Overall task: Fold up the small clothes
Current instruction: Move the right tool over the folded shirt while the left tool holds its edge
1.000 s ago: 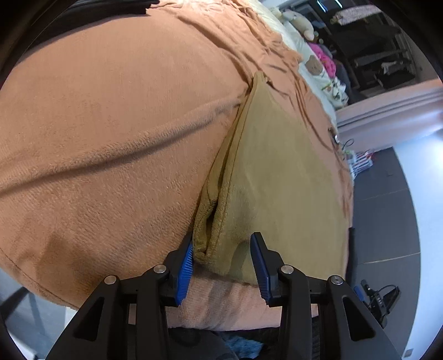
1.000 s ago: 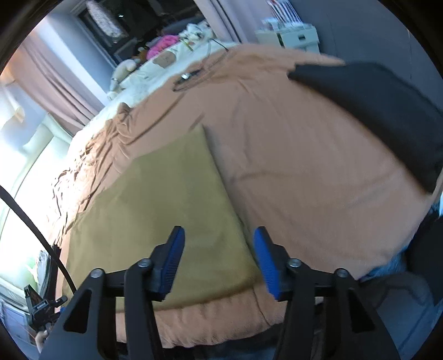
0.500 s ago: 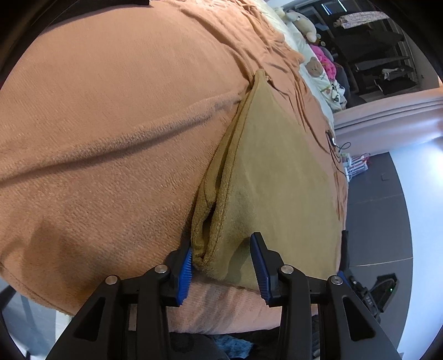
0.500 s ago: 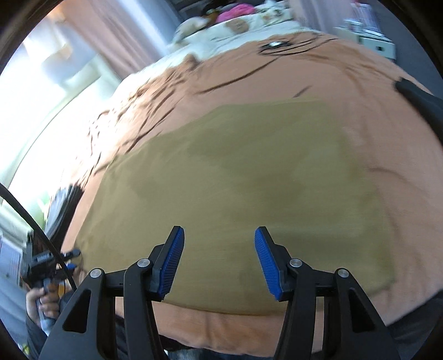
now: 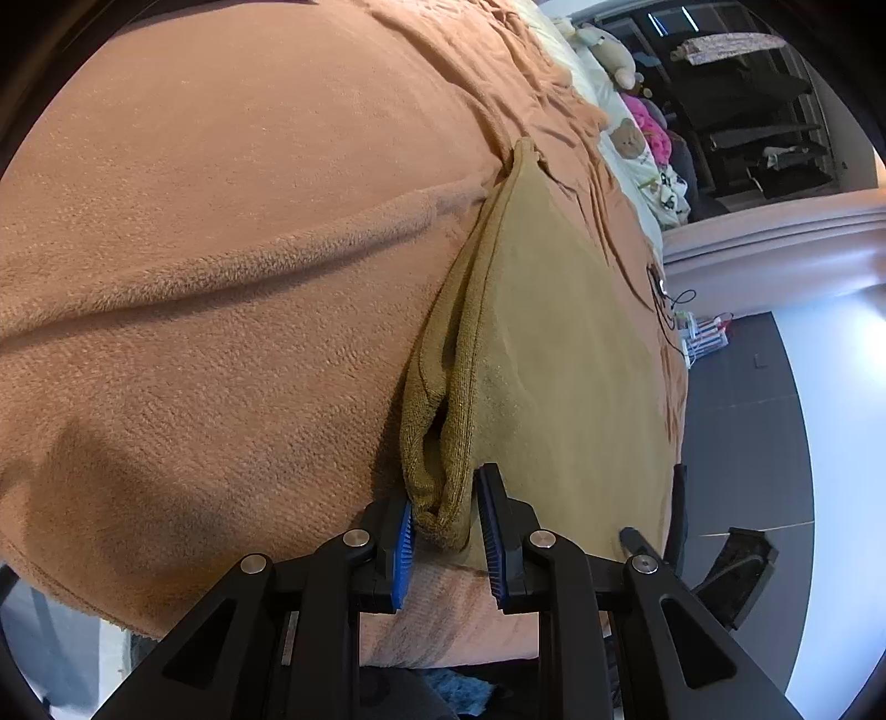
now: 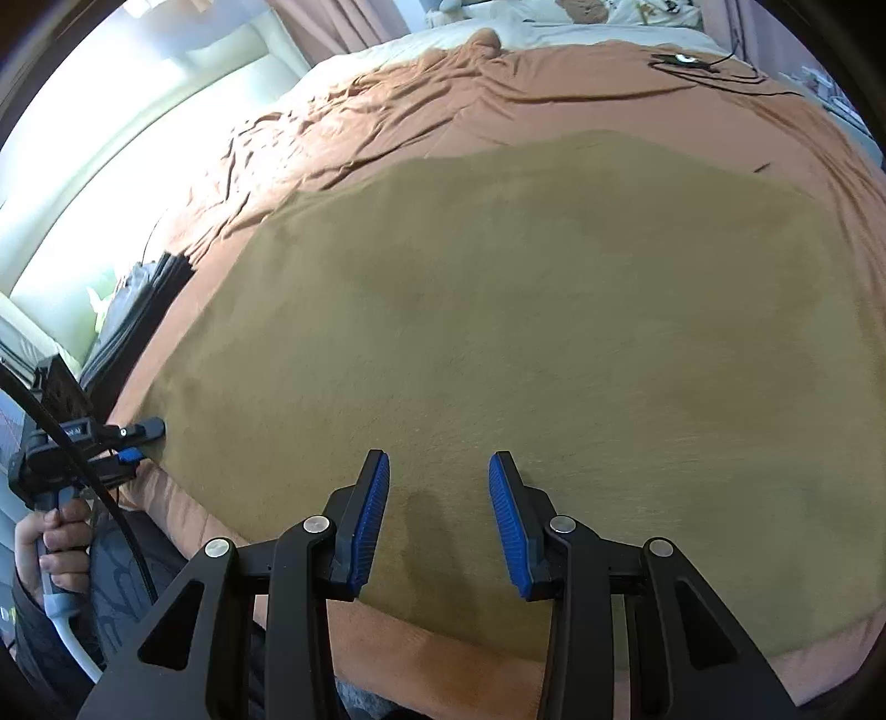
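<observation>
Item: olive-tan cloth [image 6: 554, 343], a small garment or towel already doubled, lying flat on the orange blanket [image 5: 221, 277] that covers the bed; its stacked, rolled edges sit directly between the left tongs [image 5: 443, 526], its broad face spreads ahead of and under the right tongs [image 6: 437, 498]. Left tongs: narrowed onto the near corner bundle, blue pads touching or all but touching the layered hem on both sides — judged a grasp on the cloth, taken there because that corner gathers all layers for the next fold. Right tongs: released, pads apart, hovering over the near edge of the cloth without pinching it — likely lining up for the matching corner, so both ends can lift together. Beyond the cloth: blanket wrinkled toward the far side; a black cable [image 6: 714, 72] lies on it far ahead of the right tongs; soft toys [image 5: 609, 50] and patterned bedding [image 5: 648, 160] past the left tongs, up and to the right; the person's left hand [image 6: 55, 543] shows at the lower left of the right wrist view, gripping the other handle. Change from half a second ago: the left pads stood clearly wider around the corner and have since closed in; the right tongs have come lower and nearer, the cloth now filling most of their view.
</observation>
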Tool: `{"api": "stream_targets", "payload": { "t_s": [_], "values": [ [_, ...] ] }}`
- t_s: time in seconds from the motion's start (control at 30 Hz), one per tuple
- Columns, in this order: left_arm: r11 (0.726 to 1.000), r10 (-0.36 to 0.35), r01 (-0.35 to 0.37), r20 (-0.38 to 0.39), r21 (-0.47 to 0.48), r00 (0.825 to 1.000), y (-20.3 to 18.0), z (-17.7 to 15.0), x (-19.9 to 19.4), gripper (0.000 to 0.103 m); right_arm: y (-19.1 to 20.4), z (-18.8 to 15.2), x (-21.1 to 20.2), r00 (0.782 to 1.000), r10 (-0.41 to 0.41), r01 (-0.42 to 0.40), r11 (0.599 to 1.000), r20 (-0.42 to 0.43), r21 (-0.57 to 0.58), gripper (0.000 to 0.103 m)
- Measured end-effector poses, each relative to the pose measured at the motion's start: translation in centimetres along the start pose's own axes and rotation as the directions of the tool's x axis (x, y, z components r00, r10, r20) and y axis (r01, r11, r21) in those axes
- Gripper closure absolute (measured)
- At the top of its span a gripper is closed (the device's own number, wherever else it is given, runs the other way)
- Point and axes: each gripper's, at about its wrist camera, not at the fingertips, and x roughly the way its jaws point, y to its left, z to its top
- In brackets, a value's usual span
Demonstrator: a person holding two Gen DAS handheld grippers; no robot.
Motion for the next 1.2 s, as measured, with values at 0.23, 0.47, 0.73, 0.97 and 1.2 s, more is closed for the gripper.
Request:
{"api": "stream_targets", "payload": {
  "t_s": [0.23,0.47,0.73,0.97,1.2],
  "values": [
    [0.999,0.009,-0.009,0.009,0.031,1.000,-0.4,-0.2,-0.1,0.087,1.9,-0.5,1.3,0.999,-0.053,0.053,0.996,-0.005,-0.073,0.068],
    [0.999,0.010,-0.010,0.014,0.035,1.000,-0.6,-0.3,-0.2,0.092,4.4,-2.5,0.5,0.994,-0.103,0.094,0.977,-0.036,-0.193,0.068],
    [0.999,-0.005,0.004,0.026,0.037,1.000,-0.3,-0.5,-0.6,0.093,6.2,-4.3,0.0,0.990,-0.125,0.105,0.963,-0.066,-0.247,0.068],
    [1.000,-0.015,0.014,0.030,0.025,0.999,-0.1,-0.6,-0.7,0.093,6.0,-2.3,-1.1,0.990,-0.128,0.107,0.962,-0.067,-0.250,0.074],
    [1.000,0.004,-0.005,0.028,0.030,1.000,-0.3,-0.8,-0.6,0.093,4.8,1.1,1.0,0.988,-0.140,0.126,0.975,-0.065,-0.183,0.074]
  ]
}}
